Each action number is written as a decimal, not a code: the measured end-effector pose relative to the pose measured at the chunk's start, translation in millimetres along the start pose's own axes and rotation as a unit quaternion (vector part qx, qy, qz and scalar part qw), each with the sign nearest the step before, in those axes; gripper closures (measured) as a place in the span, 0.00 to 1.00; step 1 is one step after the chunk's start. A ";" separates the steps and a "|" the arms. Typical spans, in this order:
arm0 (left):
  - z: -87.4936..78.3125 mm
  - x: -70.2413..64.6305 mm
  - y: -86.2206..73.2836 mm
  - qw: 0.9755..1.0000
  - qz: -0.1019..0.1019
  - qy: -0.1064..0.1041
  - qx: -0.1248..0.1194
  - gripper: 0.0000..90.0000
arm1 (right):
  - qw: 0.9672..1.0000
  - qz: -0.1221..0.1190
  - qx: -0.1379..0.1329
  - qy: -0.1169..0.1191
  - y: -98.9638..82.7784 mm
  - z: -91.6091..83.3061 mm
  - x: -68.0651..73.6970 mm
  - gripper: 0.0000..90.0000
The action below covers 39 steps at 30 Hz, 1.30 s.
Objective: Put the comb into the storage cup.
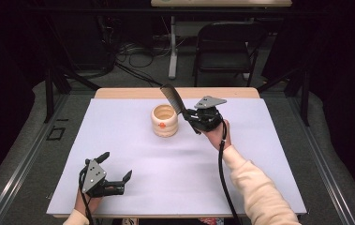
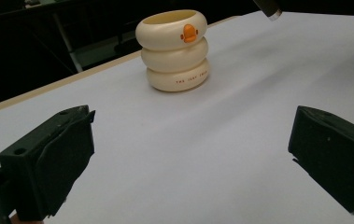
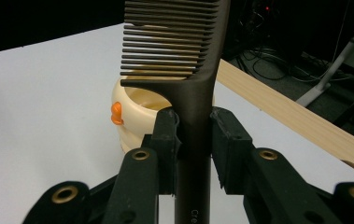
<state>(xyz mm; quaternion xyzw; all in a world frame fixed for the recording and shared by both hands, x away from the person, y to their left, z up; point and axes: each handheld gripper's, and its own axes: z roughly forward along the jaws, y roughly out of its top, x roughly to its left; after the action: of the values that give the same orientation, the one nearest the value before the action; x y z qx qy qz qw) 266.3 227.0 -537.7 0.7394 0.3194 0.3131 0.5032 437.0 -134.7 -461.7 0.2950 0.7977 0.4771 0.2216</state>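
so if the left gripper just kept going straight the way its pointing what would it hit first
Probably the cream ringed cup. The left gripper, jaws open and empty, looks across bare white table with the cup ahead, slightly left of centre. Depth is hard to judge, so it might slide past on the cup's right.

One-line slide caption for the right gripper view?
Right gripper clamps a dark comb by its handle, above the cream ringed cup.

a dark comb point(image 1: 174, 98), teeth end tilted toward 11 o'clock, is held in the air just right of a cream ringed cup point(image 1: 164, 120) standing upright, mouth open.
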 end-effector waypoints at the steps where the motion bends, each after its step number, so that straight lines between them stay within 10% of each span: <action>1: 0.0 -0.1 0.0 1.000 0.000 0.000 0.000 0.00 | 1.000 -0.001 0.001 0.001 1.0 1.8 0.6 0.81; 39: 0.5 -0.2 0.0 1.000 0.000 -0.001 0.001 0.00 | 1.000 -0.014 -0.015 0.000 27.5 12.3 2.8 0.80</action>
<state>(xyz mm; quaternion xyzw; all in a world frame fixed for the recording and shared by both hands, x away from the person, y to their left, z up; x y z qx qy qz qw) 266.6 226.6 -537.8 0.7400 0.3192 0.3120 0.5032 449.9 -114.9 -442.9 0.2801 0.7948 0.4856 0.2326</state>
